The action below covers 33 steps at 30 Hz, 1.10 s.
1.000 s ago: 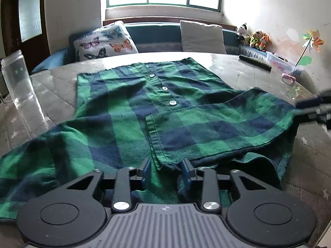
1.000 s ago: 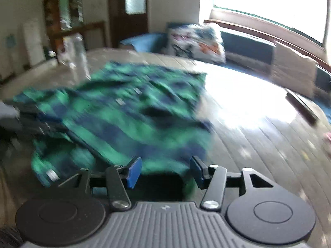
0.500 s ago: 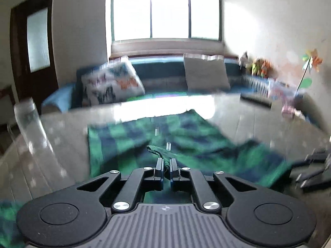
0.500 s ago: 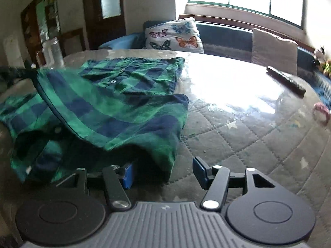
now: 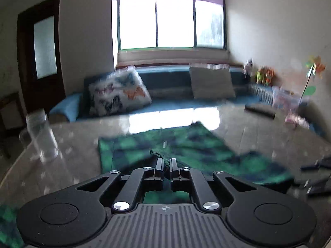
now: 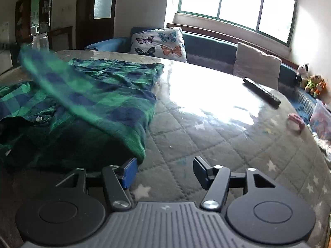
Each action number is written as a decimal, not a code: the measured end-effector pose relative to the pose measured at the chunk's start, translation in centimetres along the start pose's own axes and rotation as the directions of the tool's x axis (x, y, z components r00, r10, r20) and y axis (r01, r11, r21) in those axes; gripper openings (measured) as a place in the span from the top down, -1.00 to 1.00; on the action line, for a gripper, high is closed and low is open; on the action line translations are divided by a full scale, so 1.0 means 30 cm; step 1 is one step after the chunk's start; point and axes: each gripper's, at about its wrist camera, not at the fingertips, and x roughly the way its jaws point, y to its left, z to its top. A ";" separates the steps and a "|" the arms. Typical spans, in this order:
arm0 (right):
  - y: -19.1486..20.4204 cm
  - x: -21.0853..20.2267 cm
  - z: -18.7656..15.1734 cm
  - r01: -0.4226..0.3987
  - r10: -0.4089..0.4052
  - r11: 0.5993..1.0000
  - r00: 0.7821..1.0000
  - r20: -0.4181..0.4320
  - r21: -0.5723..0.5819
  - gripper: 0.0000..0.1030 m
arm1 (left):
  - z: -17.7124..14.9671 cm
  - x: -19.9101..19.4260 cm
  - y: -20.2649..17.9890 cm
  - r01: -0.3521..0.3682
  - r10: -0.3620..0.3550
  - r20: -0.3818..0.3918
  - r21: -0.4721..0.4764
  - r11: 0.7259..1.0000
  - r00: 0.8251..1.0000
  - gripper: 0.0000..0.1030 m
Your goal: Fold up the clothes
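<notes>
At lower centre of the left view, the left gripper (image 5: 166, 164) pinches the green-and-navy plaid flannel shirt (image 6: 99, 95) lifted off the quilted table (image 6: 227, 144), mid-fold; the right gripper (image 6: 165, 170), fingers spread, likely must grab next.

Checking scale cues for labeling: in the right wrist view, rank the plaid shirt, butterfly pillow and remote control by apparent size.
1. plaid shirt, though nearest the camera
2. butterfly pillow
3. remote control

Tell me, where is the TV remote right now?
In the right wrist view, the remote lies on the table's far right side, before the beige cushion.
</notes>
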 end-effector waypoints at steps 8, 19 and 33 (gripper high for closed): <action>-0.040 -0.048 0.047 -0.069 0.069 0.997 0.998 -0.005 0.017 0.01 | -0.143 0.074 0.027 -0.018 0.013 -0.130 -0.034 0.999 0.991 0.89; 0.101 0.099 0.141 -0.232 0.232 0.972 0.973 -0.009 -0.046 0.34 | -0.087 0.011 0.091 -0.056 0.053 -0.048 -0.079 0.995 0.997 0.89; 0.136 0.181 0.248 -0.225 0.227 0.968 0.974 0.005 -0.110 0.44 | -0.163 0.090 0.115 -0.074 0.060 -0.158 -0.085 0.994 0.986 0.84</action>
